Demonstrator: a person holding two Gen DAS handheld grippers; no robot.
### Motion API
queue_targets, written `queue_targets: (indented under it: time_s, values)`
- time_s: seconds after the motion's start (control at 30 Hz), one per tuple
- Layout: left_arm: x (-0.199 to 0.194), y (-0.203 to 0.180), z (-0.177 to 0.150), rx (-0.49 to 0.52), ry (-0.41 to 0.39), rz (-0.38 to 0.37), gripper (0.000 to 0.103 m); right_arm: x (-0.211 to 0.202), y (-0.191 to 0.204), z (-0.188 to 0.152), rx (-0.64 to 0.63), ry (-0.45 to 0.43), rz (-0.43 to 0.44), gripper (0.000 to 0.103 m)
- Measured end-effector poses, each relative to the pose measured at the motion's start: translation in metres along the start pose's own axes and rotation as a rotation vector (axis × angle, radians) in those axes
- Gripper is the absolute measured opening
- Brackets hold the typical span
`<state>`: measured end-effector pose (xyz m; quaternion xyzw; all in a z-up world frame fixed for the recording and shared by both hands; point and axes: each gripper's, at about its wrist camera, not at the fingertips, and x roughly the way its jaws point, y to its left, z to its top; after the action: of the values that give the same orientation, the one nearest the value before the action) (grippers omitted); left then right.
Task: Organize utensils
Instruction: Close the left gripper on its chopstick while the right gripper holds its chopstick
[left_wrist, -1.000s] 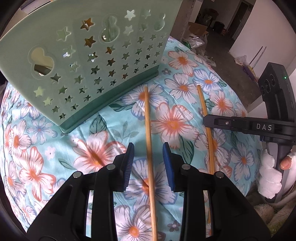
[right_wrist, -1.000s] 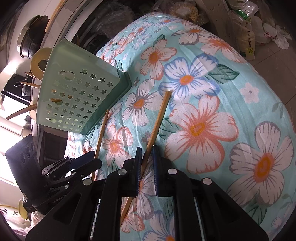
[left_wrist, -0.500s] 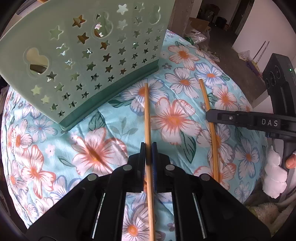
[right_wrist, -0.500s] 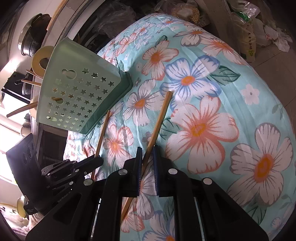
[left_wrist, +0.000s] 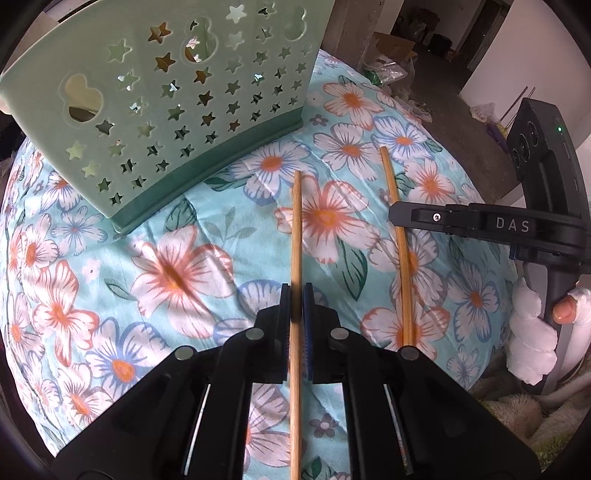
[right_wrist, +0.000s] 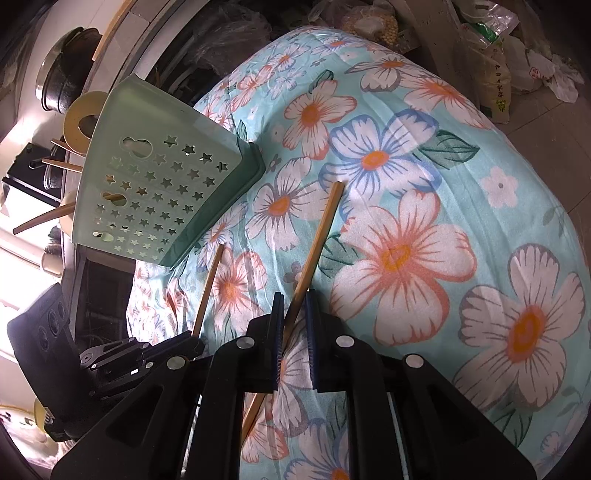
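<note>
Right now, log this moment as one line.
left claw: shut on wooden chopstick | right claw: shut on second wooden chopstick | green star-perforated plastic basket: ahead

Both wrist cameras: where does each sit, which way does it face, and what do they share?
Left wrist: on left gripper, facing along its chopstick toward the green holder; right gripper and gloved hand at right.
Right wrist: on right gripper, facing its chopstick; left gripper at lower left.
Shared: holder, chopsticks, floral cloth.

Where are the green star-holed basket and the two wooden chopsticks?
green basket (left_wrist: 177, 110): left wrist view, perforated side wall.
left chopstick (left_wrist: 296, 229): left wrist view, shaft ahead of gripper.
right chopstick (right_wrist: 319, 240): right wrist view, mid-shaft.
</note>
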<state>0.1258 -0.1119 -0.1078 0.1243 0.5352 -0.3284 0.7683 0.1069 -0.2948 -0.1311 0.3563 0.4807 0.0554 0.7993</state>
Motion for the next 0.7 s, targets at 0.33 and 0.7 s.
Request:
queue_targets:
  time_s: [0.33, 0.7]
  values:
    - [0.009, 0.003, 0.013, -0.006, 0.0, 0.001, 0.017, 0.001, -0.001, 0.0, 0.004, 0.001, 0.002, 0.011]
    - [0.018, 0.006, 0.028, -0.01, -0.01, 0.009, 0.017, -0.001, -0.002, 0.0, 0.006, 0.001, 0.004, 0.011]
